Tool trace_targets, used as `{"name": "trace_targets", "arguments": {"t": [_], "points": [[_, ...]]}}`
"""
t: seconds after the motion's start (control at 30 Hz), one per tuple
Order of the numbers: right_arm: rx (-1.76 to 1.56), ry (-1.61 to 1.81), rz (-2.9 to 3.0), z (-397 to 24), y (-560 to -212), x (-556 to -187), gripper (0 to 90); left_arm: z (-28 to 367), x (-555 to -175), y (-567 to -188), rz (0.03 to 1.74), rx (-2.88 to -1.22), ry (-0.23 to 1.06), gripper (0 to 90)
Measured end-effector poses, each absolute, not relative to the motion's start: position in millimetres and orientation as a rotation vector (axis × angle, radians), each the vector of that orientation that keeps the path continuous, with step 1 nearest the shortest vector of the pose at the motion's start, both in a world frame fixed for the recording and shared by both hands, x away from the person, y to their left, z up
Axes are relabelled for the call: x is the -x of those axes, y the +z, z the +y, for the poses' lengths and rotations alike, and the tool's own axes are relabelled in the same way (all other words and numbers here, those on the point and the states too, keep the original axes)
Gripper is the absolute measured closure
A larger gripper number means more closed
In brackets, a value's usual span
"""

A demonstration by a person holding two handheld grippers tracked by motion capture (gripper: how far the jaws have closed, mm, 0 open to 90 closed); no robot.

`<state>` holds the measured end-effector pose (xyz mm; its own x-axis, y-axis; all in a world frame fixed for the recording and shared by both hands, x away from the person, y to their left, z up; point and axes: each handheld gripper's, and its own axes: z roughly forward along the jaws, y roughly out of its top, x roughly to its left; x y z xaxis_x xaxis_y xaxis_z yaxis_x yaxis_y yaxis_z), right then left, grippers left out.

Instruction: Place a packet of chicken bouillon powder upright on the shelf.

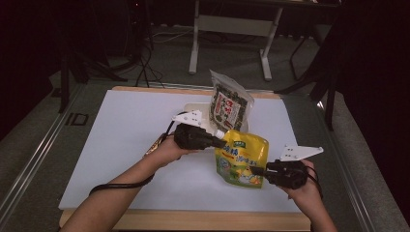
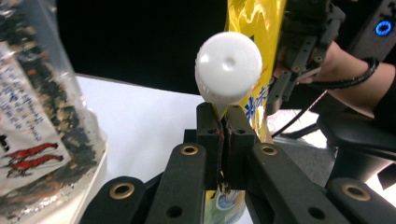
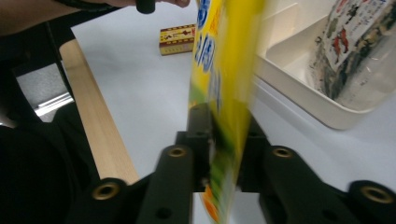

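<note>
While both grip: left tool [image 1: 223,143] | glossy yellow pouch [image 1: 241,159] | right tool [image 1: 255,170]

White-topped desk [image 1: 135,140] with pale wooden edge. Shallow white plastic tray [image 3: 299,95] near its far side holds an upright clear seaweed snack bag [image 1: 229,104]. Small yellow-and-red printed box [image 3: 177,39] lies flat on the desk, apart from the tray.

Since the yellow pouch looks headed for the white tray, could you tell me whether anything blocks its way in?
Partly. The seaweed packet stands upright in the white tray, taking up space just beyond the yellow pouch, which both the left gripper and right gripper hold. Nothing else intervenes.
</note>
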<state>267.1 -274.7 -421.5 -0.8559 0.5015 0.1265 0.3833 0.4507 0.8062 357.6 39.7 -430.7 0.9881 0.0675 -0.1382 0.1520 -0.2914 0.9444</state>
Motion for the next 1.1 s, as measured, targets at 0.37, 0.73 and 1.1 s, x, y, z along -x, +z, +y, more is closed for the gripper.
{"name": "trace_targets", "arguments": {"t": [0.37, 0.73, 1.1], "points": [[-0.742, 1.341, 2.599, -264.4, -419.1, -268.9, 89.7, 37.8, -356.6, -423.8, 0.134, -1.863, -0.067, 88.1], [-0.755, 1.356, 2.577, -262.2, -412.8, -266.9, 90.0, 42.5, -357.9, -416.9, 0.149, -1.857, -0.058, 69.7], [-0.815, 1.388, 2.487, -268.0, -397.4, -272.1, 90.0, 57.4, -354.1, -418.8, 0.295, -1.859, 0.024, 21.3]]}}
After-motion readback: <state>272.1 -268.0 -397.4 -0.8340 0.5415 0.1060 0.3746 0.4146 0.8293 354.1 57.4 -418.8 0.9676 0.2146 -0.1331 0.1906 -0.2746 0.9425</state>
